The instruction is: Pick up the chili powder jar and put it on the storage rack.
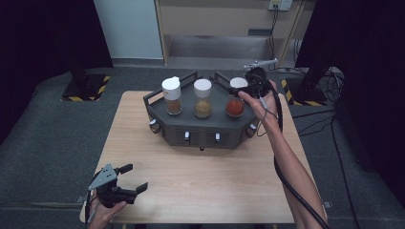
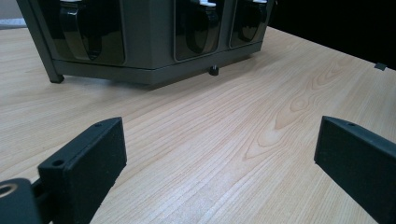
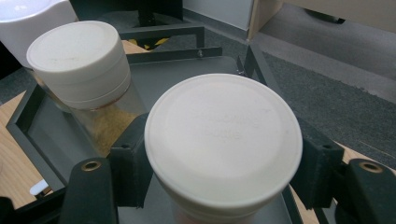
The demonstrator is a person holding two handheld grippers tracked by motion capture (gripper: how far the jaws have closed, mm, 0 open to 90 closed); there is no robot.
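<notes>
Right gripper (image 3: 219, 172) jaws clamp the round white-lidded jar (image 3: 223, 140) (smooth plastic); left gripper (image 2: 219, 163) jaws apart.

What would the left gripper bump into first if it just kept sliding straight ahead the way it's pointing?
Probably the dark rack standing ahead on the wooden table. The left gripper has open, empty jaws, and only bare tabletop lies between; depth is hard to judge.

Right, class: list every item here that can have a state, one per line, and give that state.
Right gripper: shut on the red spice jar's lid.
Left gripper: open, holding nothing, above the table.
Red spice jar: upright in rack, capped.
Middle spice jar: upright, capped.
Left spice jar: upright, cap tilted.
</notes>
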